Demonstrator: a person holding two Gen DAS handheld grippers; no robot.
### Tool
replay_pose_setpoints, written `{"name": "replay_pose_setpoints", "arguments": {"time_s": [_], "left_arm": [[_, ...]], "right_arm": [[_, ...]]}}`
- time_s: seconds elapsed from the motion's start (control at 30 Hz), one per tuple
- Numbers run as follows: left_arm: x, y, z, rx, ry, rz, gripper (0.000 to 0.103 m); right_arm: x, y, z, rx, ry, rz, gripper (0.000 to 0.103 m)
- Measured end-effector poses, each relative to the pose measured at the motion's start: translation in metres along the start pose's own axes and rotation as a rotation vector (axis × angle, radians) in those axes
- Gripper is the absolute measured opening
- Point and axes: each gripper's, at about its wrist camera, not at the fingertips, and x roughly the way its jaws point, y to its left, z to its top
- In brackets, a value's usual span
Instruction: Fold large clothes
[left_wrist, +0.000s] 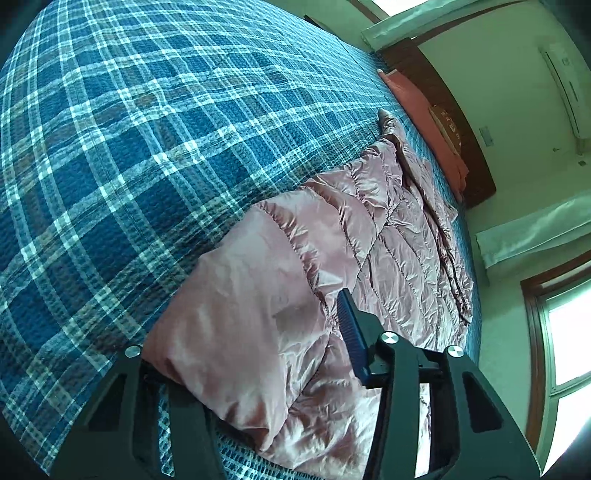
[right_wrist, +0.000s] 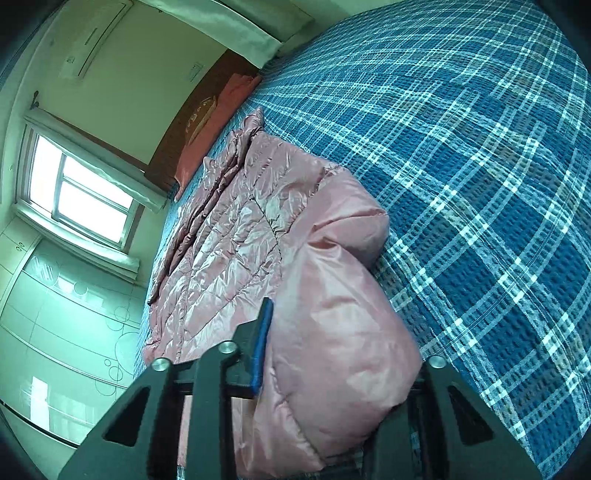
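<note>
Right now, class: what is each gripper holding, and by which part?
Both hold the pink puffer jacket. The left gripper and the right gripper each clamp a puffy fold at its near edge on the plaid bedspread.

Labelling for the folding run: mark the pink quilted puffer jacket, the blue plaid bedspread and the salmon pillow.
pink quilted puffer jacket (left_wrist: 399, 236), left wrist view, quilted body
blue plaid bedspread (left_wrist: 147, 147), left wrist view, bare middle
salmon pillow (right_wrist: 207, 147), right wrist view, long side
</note>
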Motion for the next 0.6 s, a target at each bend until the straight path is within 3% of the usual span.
{"name": "replay_pose_setpoints", "arguments": {"time_s": [0.07,0.13,0.6], "left_arm": [[0.001,0.000,0.000,0.004,0.009,-0.030,0.014],[-0.002,0.003,0.002,-0.012,0.014,-0.047,0.009],[-0.091,-0.019,0.000,0.086,-0.057,-0.174,0.005]], "right_arm": [[-0.001,0.001,0.000,-0.004,-0.004,0.010,0.016],[-0.006,0.003,0.003,-0.016,-0.014,0.023,0.014],[-0.077,0.042,-0.002,-0.152,-0.074,0.140,0.012]]}}
